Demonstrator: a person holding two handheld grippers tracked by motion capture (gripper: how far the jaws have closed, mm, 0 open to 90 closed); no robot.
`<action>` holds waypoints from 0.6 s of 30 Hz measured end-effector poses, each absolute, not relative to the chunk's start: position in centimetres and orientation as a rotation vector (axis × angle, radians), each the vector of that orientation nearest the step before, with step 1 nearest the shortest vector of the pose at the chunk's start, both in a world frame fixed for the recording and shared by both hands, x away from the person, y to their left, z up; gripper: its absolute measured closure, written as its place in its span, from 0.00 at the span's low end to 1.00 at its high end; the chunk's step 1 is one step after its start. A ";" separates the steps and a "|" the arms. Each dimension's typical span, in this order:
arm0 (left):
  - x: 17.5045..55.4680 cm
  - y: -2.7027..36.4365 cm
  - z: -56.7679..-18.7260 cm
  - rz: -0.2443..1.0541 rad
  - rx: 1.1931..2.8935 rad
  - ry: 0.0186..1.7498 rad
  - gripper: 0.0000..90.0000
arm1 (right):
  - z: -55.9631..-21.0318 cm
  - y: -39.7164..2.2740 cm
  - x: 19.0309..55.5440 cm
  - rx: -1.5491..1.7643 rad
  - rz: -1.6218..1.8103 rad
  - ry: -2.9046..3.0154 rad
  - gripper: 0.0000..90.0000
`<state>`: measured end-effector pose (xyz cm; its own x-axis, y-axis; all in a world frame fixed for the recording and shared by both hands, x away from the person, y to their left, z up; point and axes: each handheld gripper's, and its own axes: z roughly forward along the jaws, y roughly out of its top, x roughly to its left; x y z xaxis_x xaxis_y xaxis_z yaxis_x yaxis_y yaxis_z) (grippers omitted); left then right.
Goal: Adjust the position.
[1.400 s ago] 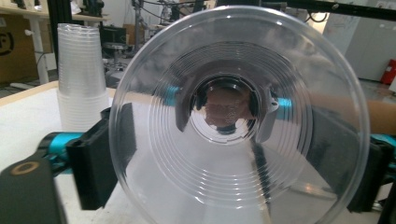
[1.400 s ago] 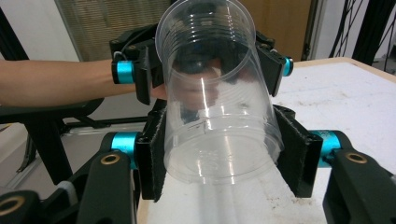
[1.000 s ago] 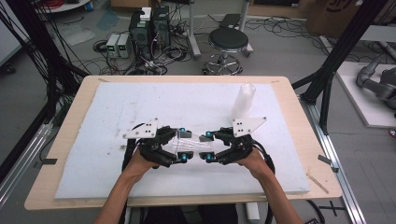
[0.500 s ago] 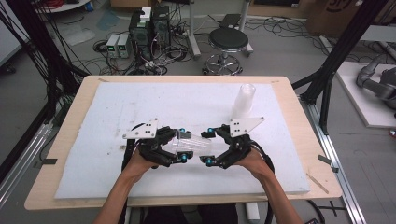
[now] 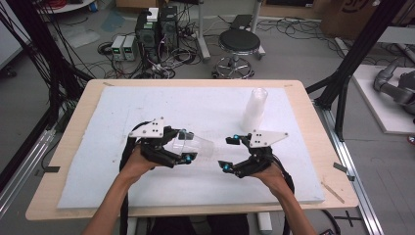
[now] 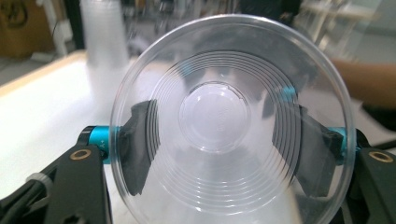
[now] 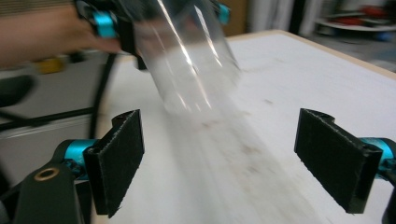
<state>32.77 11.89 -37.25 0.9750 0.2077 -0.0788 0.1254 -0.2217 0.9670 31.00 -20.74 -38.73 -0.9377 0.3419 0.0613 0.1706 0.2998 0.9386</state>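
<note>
Above the white counter (image 5: 147, 196), the left gripper (image 5: 182, 147) clamps a clear plastic cup (image 5: 195, 144), seemingly tilted, while the right gripper (image 5: 229, 152) holds its jaws wide, empty.

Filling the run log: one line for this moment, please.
left gripper: shut on clear plastic cup | right gripper: open | stack of clear cups: upright
</note>
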 end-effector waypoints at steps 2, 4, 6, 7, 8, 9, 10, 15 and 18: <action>33.3 11.9 -37.0 0.085 1.867 0.262 0.35 | -39.6 -21.5 30.9 0.562 1.687 2.366 0.17; 34.2 11.6 -36.7 0.089 1.959 0.283 0.35 | -40.5 -22.2 30.8 0.642 1.638 2.330 0.17; 34.7 11.3 -36.4 0.096 2.023 0.288 0.35 | -41.4 -22.9 30.7 0.739 1.592 2.307 0.17; 35.1 11.2 -36.2 0.099 2.065 0.286 0.35 | -41.6 -23.1 30.7 0.760 1.576 2.303 0.17; 35.4 11.1 -36.0 0.097 2.102 0.288 0.35 | -41.9 -23.4 30.6 0.788 1.547 2.291 0.17; 35.7 10.9 -35.8 0.099 2.137 0.289 0.35 | -42.2 -23.8 30.6 0.816 1.514 2.275 0.17; 36.0 10.7 -35.6 0.091 2.173 0.287 0.35 | -42.5 -24.1 30.6 0.842 1.501 2.259 0.17; 37.4 9.8 -34.6 0.075 2.346 0.264 0.35 | -43.6 -25.7 30.6 0.970 1.409 2.188 0.17; 38.1 9.4 -34.1 0.084 2.447 0.247 0.35 | -44.1 -26.4 30.5 1.020 1.359 2.148 0.17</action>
<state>38.06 9.41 -34.06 0.9800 0.1991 -0.0030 0.1561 -0.7590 0.6321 30.52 -26.36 -44.13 -0.6535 0.7554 0.0474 0.3665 0.2610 0.8931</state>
